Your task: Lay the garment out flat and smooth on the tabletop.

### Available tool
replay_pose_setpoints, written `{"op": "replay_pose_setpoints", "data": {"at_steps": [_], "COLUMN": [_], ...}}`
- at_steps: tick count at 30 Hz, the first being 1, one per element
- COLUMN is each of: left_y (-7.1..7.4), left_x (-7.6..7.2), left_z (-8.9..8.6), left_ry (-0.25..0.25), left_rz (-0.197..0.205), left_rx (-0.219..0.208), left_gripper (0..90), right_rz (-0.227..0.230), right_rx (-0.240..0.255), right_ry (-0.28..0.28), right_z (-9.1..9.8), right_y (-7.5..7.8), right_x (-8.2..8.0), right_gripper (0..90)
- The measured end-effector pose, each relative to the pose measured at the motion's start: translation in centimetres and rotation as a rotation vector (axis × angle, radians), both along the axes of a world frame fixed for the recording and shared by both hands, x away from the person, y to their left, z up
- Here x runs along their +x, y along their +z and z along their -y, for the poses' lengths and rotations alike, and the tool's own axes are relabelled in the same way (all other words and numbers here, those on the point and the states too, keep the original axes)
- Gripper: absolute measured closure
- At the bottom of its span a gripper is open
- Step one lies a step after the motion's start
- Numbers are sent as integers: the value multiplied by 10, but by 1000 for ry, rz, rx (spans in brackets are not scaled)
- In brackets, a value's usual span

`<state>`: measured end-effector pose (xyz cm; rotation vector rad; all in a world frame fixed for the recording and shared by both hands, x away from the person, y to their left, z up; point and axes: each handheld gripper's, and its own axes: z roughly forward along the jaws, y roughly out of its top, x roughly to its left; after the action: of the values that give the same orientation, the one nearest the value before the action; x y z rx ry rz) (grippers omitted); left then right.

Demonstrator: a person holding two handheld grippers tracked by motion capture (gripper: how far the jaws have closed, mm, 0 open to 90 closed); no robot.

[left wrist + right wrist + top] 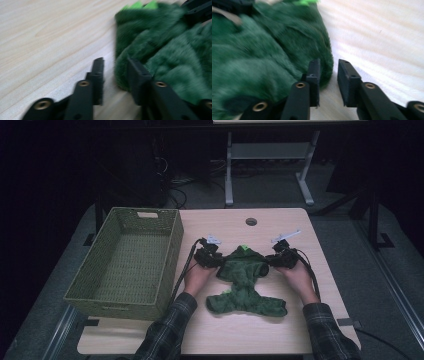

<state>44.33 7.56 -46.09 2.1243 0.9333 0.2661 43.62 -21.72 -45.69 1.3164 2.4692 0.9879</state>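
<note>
A fuzzy dark green garment (245, 280) with bright green bits at its top lies flat in the middle of the wooden table (240, 332). My left gripper (212, 260) rests at the garment's upper left corner. In the left gripper view its jaws (115, 62) stand apart, the garment's (162, 50) edge lies loosely in the gap, and no pad presses on it. My right gripper (280, 259) sits at the upper right corner. In the right gripper view its jaws (328, 62) are also apart, with the plush edge (274, 50) just inside the gap and table showing beside it.
A woven green basket (125, 212), nothing in it, stands on the table's left side, close to my left forearm. A round cable hole (251, 221) is near the far edge. Bare table lies beyond and in front of the garment.
</note>
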Motion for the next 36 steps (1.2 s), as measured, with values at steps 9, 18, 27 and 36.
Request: {"op": "replay_pose_setpoints", "data": {"at_steps": [9, 18, 27, 36], "left_y": [34, 42, 44, 30], "left_x": [-18, -48, -86, -125], "left_z": [-6, -14, -19, -32], "left_ry": [-100, -141, -151, -165], "left_rz": [14, 31, 60, 63], "left_rx": [-40, -5, 18, 15], "left_gripper": [476, 325, 150, 134], "right_rz": [60, 92, 115, 119], "right_rx": [49, 63, 87, 110], "right_ry": [16, 25, 69, 103], "right_z": [10, 10, 3, -9], "right_y": [31, 39, 43, 48], "right_x": [-19, -39, -59, -67], "right_gripper": [582, 536, 539, 554]}}
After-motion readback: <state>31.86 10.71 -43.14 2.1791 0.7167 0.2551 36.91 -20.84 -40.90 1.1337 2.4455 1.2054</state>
